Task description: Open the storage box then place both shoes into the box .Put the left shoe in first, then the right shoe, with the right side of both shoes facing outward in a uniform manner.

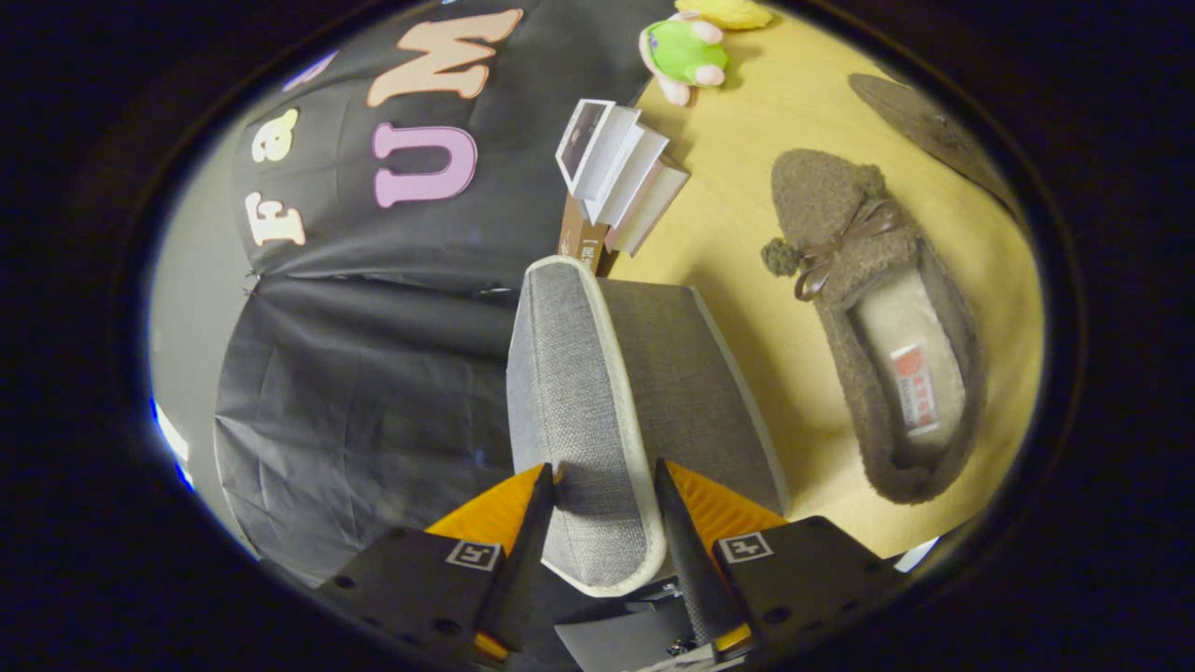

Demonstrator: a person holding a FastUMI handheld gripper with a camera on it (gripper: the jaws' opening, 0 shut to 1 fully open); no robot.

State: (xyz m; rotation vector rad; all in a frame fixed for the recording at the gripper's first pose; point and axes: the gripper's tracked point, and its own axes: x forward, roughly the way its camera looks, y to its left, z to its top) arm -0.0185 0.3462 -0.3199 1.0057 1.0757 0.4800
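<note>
Your gripper has its jaws clamped on the grey fabric lid of the storage box, one jaw each side of its cream-piped edge. One fuzzy brown shoe lies on the table beside it, with books and a green plush toy beyond.

Woven cloth lid (matt); fuzzy shoe.

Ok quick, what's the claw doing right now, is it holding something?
Claw: closed on the grey fabric lid of the storage box, one finger pressing each side of its edge.
</note>
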